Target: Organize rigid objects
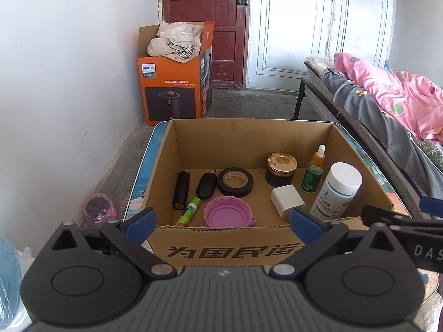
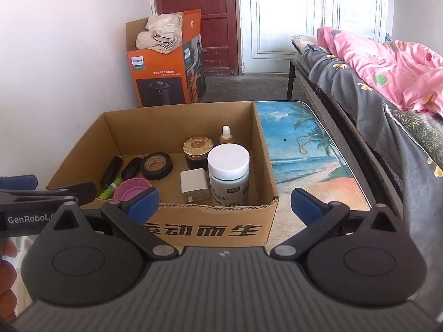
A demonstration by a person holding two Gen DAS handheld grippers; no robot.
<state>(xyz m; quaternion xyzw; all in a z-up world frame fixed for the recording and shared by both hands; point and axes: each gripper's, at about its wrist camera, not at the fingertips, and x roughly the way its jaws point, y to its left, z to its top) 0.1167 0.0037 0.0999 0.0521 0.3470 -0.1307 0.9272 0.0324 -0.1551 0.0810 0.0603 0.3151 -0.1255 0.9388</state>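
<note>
- Hovering nearest the cameras, the left gripper (image 1: 221, 222) and the right gripper (image 2: 224, 203) both hang short of the cardboard box (image 1: 235, 249) with their jaws spread wide and nothing between the blue pads; empty claws held back from the near wall suggest either a pause between picks or a finished job.
- Just inside the near wall lie the flat, low things: a pink collapsible cup (image 1: 228, 211), a green glue stick (image 1: 188, 211) and a white charger (image 1: 288, 200), probably kept to the front because they cannot topple.
- At the right front stands a white-capped pill bottle (image 1: 336, 191), upright and close to the right wall, a spot that would brace a tall item.
- Further in, a black cylinder (image 1: 181, 191) and a black key fob (image 1: 206, 185) lie side by side, with a roll of black tape (image 1: 235, 181) flat beside them.
- Toward the back right, a dark jar with a gold lid (image 1: 281, 170) and a green dropper bottle (image 1: 314, 170) stand upright, near each other.
- Every rigid object seen sits inside the box; the beach-print table (image 2: 310, 155) beside it carries nothing loose that I can make out, so the sorting looks largely done.
- Beyond, an orange carton (image 1: 174, 88) stuffed with cloth stands against the wall, and a bed with a pink quilt (image 1: 387, 88) runs along the right.
</note>
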